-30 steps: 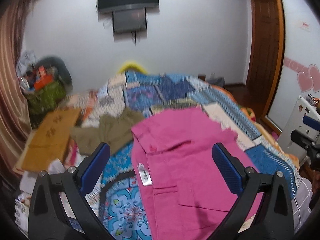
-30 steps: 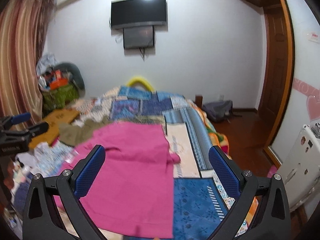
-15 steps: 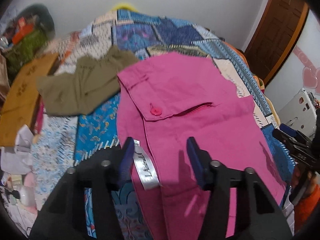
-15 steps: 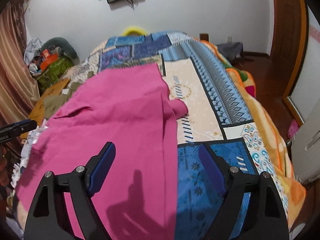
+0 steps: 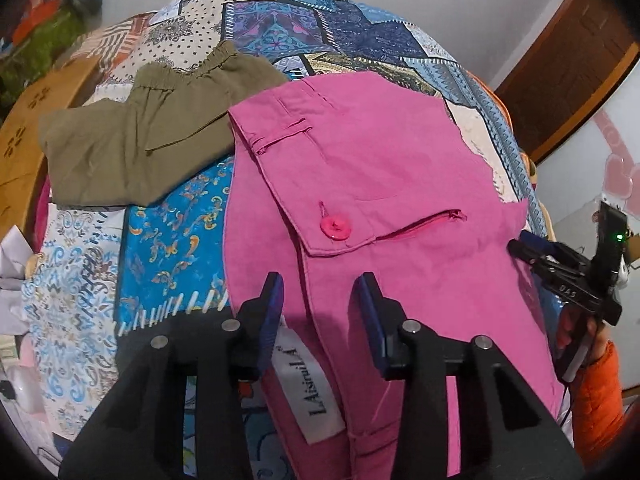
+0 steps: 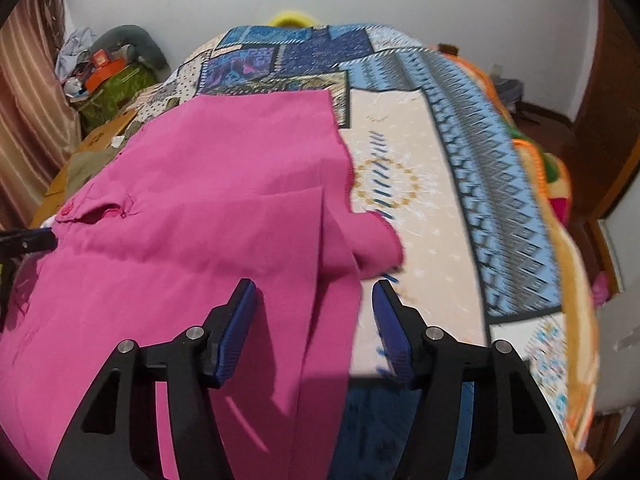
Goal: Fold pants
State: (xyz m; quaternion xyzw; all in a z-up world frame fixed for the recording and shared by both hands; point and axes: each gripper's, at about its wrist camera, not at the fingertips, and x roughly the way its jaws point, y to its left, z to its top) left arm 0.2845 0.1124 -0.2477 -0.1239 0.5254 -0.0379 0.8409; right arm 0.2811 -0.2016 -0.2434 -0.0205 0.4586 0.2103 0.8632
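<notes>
reaching in to fold bright pink cotton pants (image 5: 392, 184) spread on patchwork bedspread (image 6: 460, 184); left gripper (image 5: 320, 312) and right gripper (image 6: 312, 316), jaws just narrowing, unclamped over opposite edges; next, pinching fabric.

Through my feeds, the bright pink pants (image 5: 400, 184) read as matt woven cloth, faintly creased, with a glossy pink plastic button (image 5: 336, 227) and a smooth, satiny white label (image 5: 310, 394). The olive-green pants (image 5: 132, 140) beside them look like soft, dull cloth, gathered at the waistband. Under both lies the patchwork bedspread (image 6: 440, 184), a printed, matt fabric. My left gripper (image 5: 320, 308) and right gripper (image 6: 314, 320) show matt black plastic arms, blue ribbed pads and small shiny metal pins.
</notes>
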